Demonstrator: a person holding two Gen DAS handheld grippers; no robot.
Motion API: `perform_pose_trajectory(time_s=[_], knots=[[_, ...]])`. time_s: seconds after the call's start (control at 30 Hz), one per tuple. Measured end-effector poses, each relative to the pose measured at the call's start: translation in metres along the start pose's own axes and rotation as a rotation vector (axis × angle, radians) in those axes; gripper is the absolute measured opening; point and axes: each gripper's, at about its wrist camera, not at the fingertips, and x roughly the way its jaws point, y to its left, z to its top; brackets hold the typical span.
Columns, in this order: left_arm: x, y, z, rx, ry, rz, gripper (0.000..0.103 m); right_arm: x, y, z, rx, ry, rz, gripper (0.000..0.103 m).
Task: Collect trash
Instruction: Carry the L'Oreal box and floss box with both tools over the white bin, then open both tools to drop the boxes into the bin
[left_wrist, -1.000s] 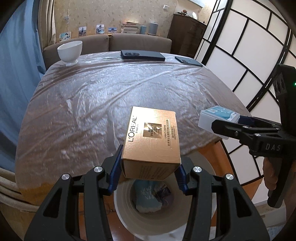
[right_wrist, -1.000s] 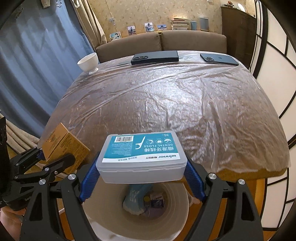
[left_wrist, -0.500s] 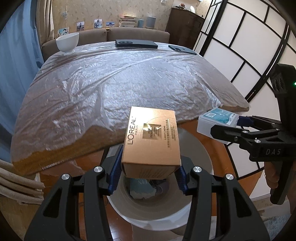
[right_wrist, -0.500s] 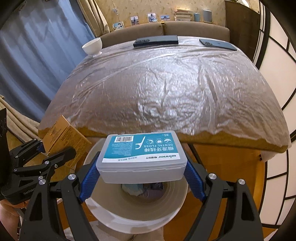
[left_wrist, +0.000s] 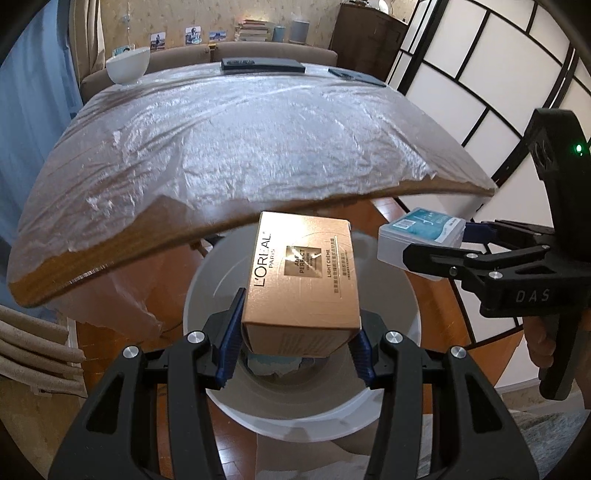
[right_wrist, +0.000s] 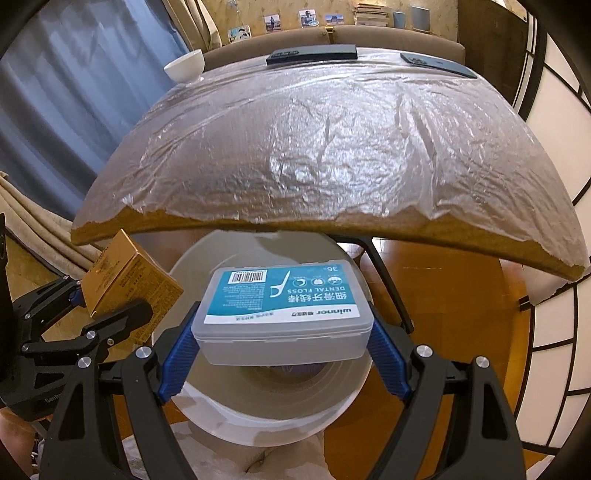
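Tongs (left_wrist: 295, 341) tilted steeply down, pinching carton (left_wrist: 301, 273), dental-floss box (right_wrist: 282, 308), above bin (left_wrist: 391, 395).

A brown sofa (left_wrist: 258, 55) backs against patterned wallpaper (left_wrist: 177, 14), with blue curtains (left_wrist: 33, 92) on one side, white paper screens (left_wrist: 461, 66) on the other, and a glossy wooden floor (right_wrist: 443, 295).

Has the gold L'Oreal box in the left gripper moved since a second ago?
Yes. The L'Oreal box has come off the table edge, toward the camera, and now hangs over the white bin.
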Motion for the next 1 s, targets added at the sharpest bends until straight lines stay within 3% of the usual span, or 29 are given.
perform_pose_trajectory(time_s=[1.0], knots=[[0.074,0.009,-0.021,0.035,0.186,0.043,0.051,0.079,-0.017,-0.023,0.033,0.15,-0.02,0.081]])
